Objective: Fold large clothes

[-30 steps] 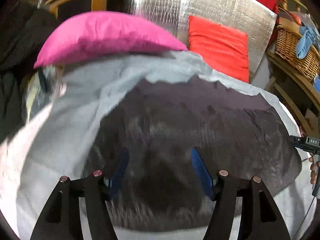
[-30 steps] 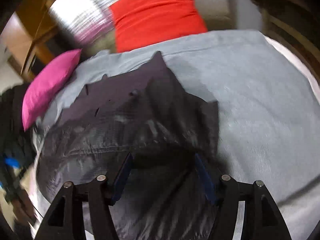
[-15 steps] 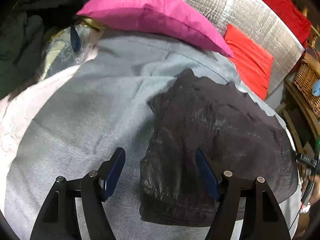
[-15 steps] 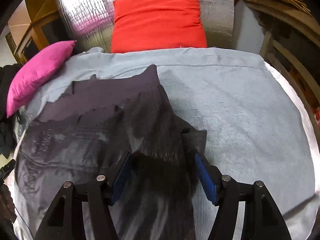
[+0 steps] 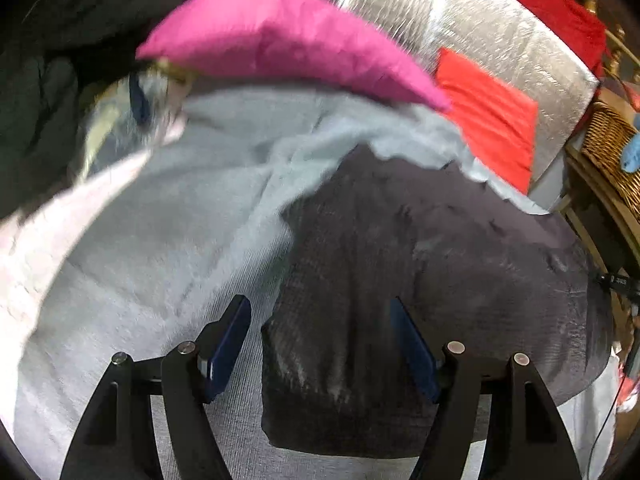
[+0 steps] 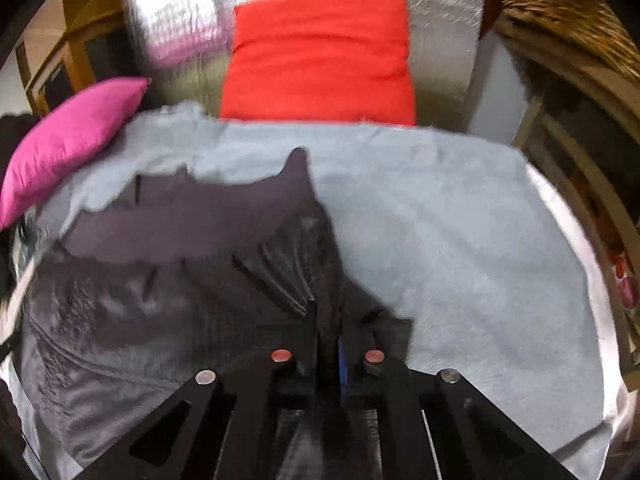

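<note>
The right gripper [image 6: 329, 320] has just pinched shut on the dark garment [image 6: 168, 312], while the left gripper [image 5: 320, 340] hovers wide open, straddling its corner.

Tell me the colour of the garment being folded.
Dark charcoal grey garment, lying on a light grey cover; clearest in the right wrist view.

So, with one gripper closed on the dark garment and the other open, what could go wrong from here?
1. The right gripper pinches only a bunched edge of the dark garment; the fabric may slip out when lifted.
2. The left gripper is open over the garment's corner with the grey sheet right beside it, so it might catch the sheet too.
3. The far edge already lies crumpled; pulling could drag wrinkles into the fold.
</note>
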